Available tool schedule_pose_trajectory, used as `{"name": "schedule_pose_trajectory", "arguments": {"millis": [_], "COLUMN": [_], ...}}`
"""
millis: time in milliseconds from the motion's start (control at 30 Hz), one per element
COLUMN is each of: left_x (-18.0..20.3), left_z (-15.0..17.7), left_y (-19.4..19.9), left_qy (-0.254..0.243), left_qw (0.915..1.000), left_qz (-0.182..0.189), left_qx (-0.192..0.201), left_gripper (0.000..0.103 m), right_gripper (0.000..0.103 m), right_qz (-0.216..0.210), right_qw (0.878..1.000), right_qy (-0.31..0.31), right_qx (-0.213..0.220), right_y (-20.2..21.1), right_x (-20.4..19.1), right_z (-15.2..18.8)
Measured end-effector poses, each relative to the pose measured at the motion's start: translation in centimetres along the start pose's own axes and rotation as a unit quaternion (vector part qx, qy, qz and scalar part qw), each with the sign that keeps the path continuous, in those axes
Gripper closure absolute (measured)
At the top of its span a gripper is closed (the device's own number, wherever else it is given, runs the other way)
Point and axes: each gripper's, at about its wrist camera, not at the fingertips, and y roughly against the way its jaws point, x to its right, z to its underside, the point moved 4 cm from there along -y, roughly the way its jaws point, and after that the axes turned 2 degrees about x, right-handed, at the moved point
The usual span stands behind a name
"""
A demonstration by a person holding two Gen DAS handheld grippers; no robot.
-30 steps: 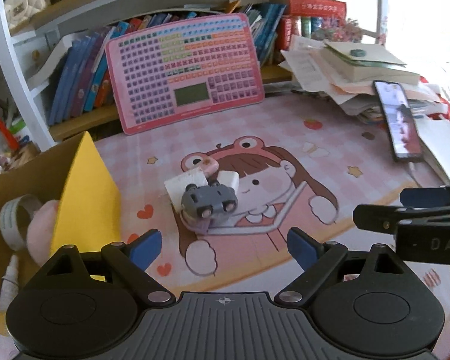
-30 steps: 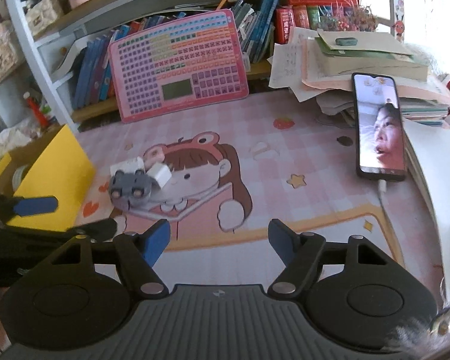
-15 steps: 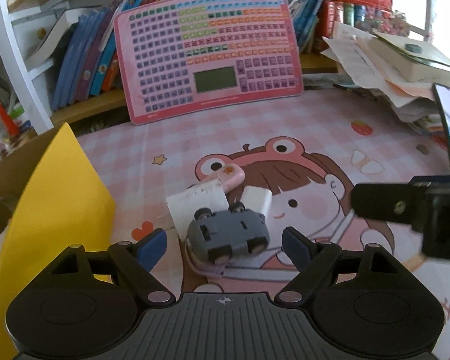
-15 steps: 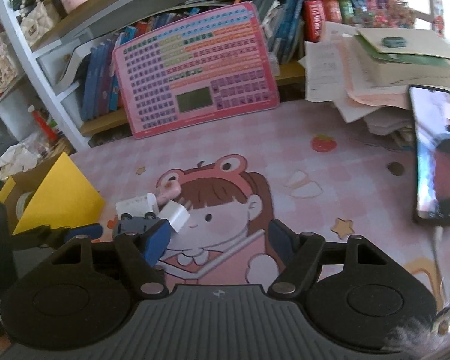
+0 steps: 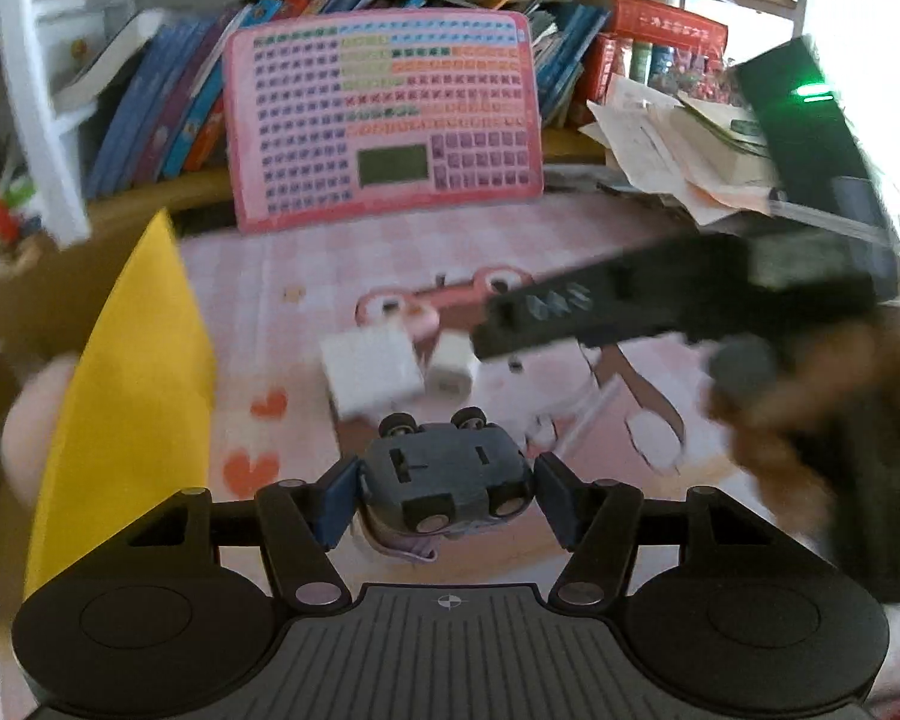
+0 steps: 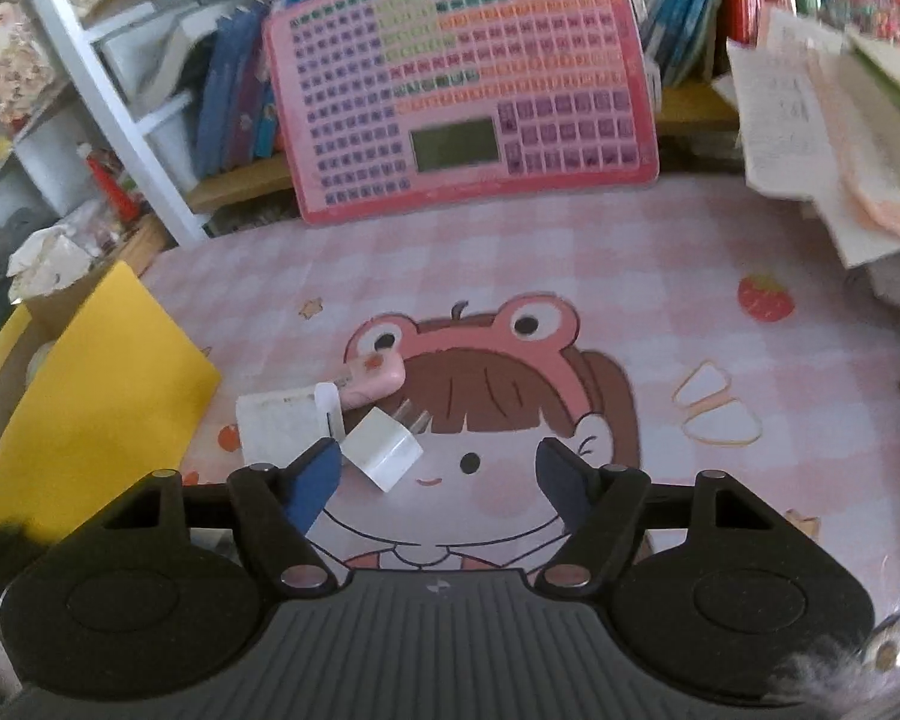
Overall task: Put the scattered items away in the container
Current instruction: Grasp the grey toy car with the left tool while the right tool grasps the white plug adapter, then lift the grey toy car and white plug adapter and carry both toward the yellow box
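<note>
- Pink checked mat [image 6: 570,252] with a cartoon girl in a frog hat covers the desk; a shelf of books [image 6: 234,102] runs along the back edge, and a pink key chart [image 6: 468,78] leans against it.
- At the mat's left edge stands the cardboard box [image 5: 24,312], its yellow flap [image 5: 132,396] raised; something pale pink lies inside, too blurred to name.
- Left gripper [image 5: 444,501] has just been closing, and its blue pads sit right at both sides of a grey toy car [image 5: 444,480], which lies wheels up; the blur hides whether they press, though they look to be touching.
- Just behind the car sit a white block [image 5: 372,369] and a small white charger [image 5: 450,369], close together, near the mat's middle left.
- A pink eraser [image 6: 372,381] lies behind those two, touching the block.
- Right gripper [image 6: 438,480] hovers half wide over the charger [image 6: 384,450], nothing gripped.
- Papers [image 6: 810,120] are piled at the back right corner.
</note>
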Motion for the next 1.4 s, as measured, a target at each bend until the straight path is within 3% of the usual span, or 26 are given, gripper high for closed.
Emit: {"name": "schedule_pose_trajectory", "arguments": {"millis": [167,233,400,567,600,667,733,900,1200,1400], "left_x": [-1.4,-1.8,-2.4,-1.7,-1.5,-1.2,-1.0,-0.4,-0.4,-0.5], "left_z": [1.6,1.8,2.1,2.2,2.2,2.1,1.9,1.4,2.0,3.4], "left_y": [2.5,3.4,4.6,5.5,5.7,5.8,5.9,6.3,8.2,9.2], "left_qy": [0.047,0.051,0.061,0.055,0.055,0.054,0.048,0.043,0.036,0.042], "left_qw": [0.9988,0.9986,0.9981,0.9985,0.9984,0.9983,0.9984,0.9983,0.9981,0.9977], "left_qz": [0.002,-0.002,-0.004,0.010,0.014,0.024,0.029,0.039,0.047,0.052], "left_qx": [-0.012,-0.009,-0.009,-0.005,-0.003,-0.001,0.000,0.005,0.013,0.005], "left_gripper": [0.041,0.041,0.041,0.041,0.041,0.041,0.041,0.041,0.041,0.041], "right_gripper": [0.041,0.041,0.041,0.036,0.037,0.059,0.059,0.059,0.059,0.059], "right_qz": [0.003,0.030,0.026,0.050,0.052,0.059,0.063,0.069,0.029,0.046], "right_qw": [0.999,0.996,0.995,0.992,0.992,0.991,0.990,0.992,0.996,0.997], "right_qy": [0.046,0.076,0.088,0.112,0.113,0.123,0.126,0.105,0.075,0.043], "right_qx": [-0.024,-0.035,-0.036,-0.023,-0.020,-0.008,-0.008,-0.016,-0.035,-0.048], "right_y": [-2.7,-3.6,-4.7,-5.6,-5.6,-5.3,-5.0,-3.0,4.6,8.3], "right_x": [-1.6,-2.2,-2.9,-3.4,-3.4,-3.5,-3.3,-1.9,-1.5,-1.5], "right_z": [0.3,0.5,0.2,0.1,0.1,0.3,0.4,1.7,6.1,8.9]}}
